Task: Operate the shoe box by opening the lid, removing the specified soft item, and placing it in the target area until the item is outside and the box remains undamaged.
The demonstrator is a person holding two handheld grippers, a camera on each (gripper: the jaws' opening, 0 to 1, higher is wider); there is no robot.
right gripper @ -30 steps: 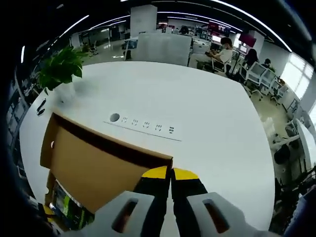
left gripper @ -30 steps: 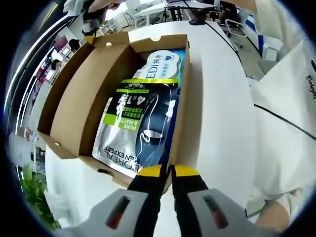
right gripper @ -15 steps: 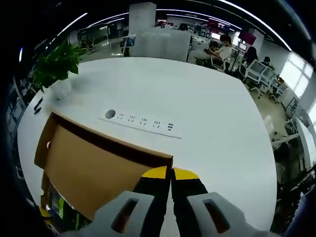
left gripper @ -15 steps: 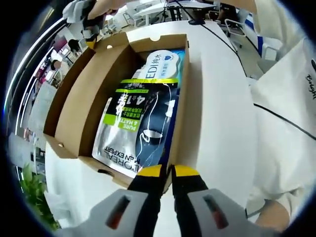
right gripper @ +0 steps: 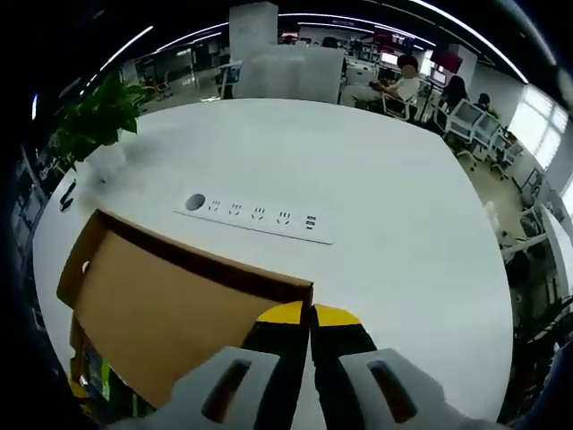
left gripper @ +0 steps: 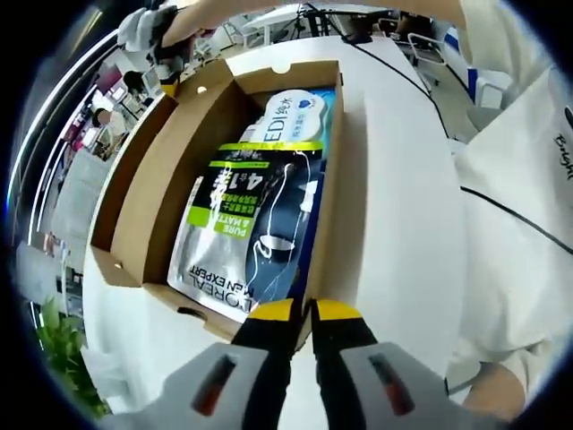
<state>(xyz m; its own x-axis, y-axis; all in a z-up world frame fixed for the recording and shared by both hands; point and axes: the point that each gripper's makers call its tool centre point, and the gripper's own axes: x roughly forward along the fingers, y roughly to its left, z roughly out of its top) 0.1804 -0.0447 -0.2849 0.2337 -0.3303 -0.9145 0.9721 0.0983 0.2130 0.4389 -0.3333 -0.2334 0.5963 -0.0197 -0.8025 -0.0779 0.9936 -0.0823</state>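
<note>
The shoe box (left gripper: 161, 193) stands open on the white tabletop (left gripper: 394, 197). Inside it lies a soft pouch (left gripper: 255, 233), black, green and silver with printed letters, and it fills most of the floor of the box. Under its far end a second pack (left gripper: 300, 112), white and blue, comes out; most of it is covered by the pouch, so I cannot say what it is.

My left gripper (left gripper: 303, 311) has its fingers pressed together on the near wall of the box, at the corner. My right gripper (right gripper: 297, 314) has its fingers clenched on the edge of the lid (right gripper: 161, 309), which is lifted and hides the inside of the box in the right gripper view.

Behind the lid a row of sockets (right gripper: 255, 215) is set in the tabletop. A green plant (right gripper: 98, 116) stands at the far edge, a little blurred.
</note>
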